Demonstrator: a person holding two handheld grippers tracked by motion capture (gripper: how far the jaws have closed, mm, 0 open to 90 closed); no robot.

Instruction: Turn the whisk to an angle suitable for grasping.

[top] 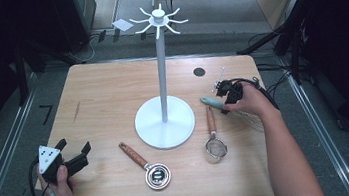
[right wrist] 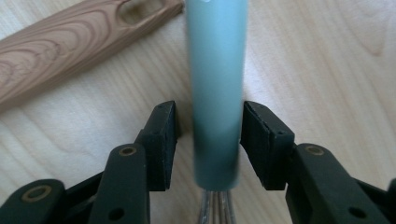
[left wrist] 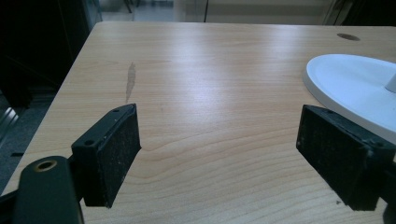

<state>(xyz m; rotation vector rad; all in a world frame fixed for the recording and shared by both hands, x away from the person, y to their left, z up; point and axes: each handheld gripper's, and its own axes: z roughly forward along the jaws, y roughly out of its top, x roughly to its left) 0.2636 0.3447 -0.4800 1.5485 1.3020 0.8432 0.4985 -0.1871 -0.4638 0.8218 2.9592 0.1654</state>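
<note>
A whisk with a teal handle (top: 212, 102) lies on the wooden table (top: 102, 97), right of the white hook stand (top: 161, 64). My right gripper (top: 226, 97) reaches over it from the right. In the right gripper view the teal handle (right wrist: 215, 93) runs between the jaws of my right gripper (right wrist: 209, 140). A slit of table shows between the handle and the left pad, and the right pad sits at the handle's edge, so the gripper is open. The whisk's wires (right wrist: 215, 205) show below. My left gripper (top: 73, 145) rests at the front left, open, with nothing between the pads of the left gripper (left wrist: 219, 154).
A small strainer with a wooden handle (top: 214, 138) lies front of the whisk; its handle (right wrist: 70, 42) is close beside the right jaws. A metal cup with a wooden handle (top: 145, 164) lies front centre. The stand's round base (left wrist: 355, 84) is right of the left jaws.
</note>
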